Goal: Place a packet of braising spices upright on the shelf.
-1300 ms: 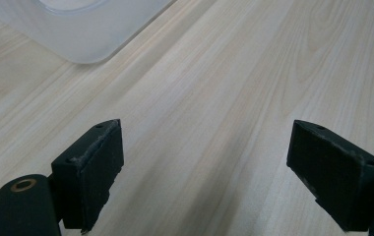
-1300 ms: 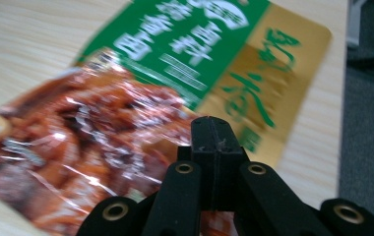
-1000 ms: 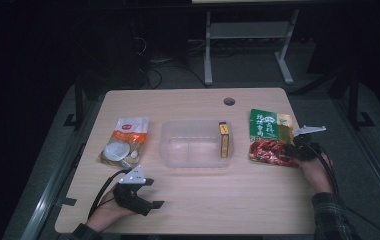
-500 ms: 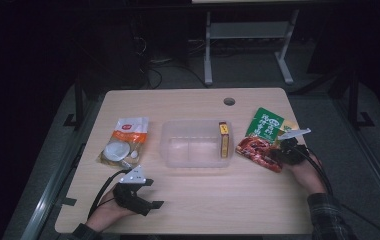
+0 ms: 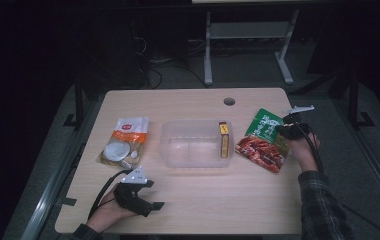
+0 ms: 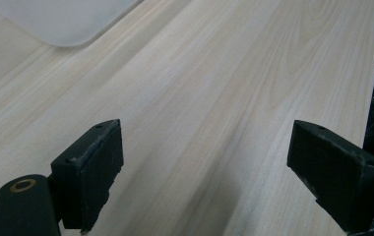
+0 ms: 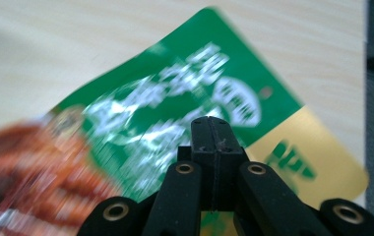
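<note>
Light, floppy, slick green-and-red pouch (image 5: 264, 140) right of the clear tub (image 5: 196, 143), pinched at its edge by the clenched right gripper (image 7: 212, 129); left gripper (image 6: 209, 167) released, idle.

The pale wooden table (image 5: 193, 200) is carrying a clear tub (image 5: 195, 144) left of the right gripper (image 5: 284, 126), and a white pouch (image 5: 124, 142) lying beyond the left gripper (image 5: 148, 202).

green-and-red food pouch (image 5: 263, 140) tilted, right of clear tub (image 5: 196, 143)
</note>
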A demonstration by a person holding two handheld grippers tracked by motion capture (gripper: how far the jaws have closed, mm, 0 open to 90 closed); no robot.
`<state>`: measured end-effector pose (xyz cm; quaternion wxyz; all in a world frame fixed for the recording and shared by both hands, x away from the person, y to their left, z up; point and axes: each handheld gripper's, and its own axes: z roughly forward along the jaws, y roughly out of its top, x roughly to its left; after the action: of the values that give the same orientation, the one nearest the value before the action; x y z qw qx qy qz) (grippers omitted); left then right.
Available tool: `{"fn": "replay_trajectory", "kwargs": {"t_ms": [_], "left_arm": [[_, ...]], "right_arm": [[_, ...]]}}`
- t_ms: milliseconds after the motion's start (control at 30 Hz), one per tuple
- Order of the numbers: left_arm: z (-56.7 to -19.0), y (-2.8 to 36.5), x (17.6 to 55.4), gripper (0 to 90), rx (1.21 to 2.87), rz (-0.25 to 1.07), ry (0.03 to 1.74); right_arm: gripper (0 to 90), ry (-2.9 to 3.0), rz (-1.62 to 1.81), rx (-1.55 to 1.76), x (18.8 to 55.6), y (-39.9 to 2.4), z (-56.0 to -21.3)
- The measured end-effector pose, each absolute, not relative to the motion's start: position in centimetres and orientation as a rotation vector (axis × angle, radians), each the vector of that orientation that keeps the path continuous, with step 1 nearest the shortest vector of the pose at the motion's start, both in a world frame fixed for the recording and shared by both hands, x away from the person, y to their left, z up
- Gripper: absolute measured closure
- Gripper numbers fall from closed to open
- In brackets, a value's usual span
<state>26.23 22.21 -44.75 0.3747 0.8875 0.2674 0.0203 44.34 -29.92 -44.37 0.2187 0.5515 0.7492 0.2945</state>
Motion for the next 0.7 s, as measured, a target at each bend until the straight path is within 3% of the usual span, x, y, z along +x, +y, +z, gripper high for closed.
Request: {"fn": "replay_trajectory", "kwargs": {"t_ms": [333,700], "left_arm": [[-45.1,22.2,26.2,13.4,2.271,0.055,0.674],[-45.5,22.8,25.8,14.6,2.282,0.061,0.700]], "right_arm": [[90.0,1.935,0.886,1.670,47.9,-31.0,-45.2],[90.0,1.947,0.730,1.675,49.6,-30.8,-46.8]]}}
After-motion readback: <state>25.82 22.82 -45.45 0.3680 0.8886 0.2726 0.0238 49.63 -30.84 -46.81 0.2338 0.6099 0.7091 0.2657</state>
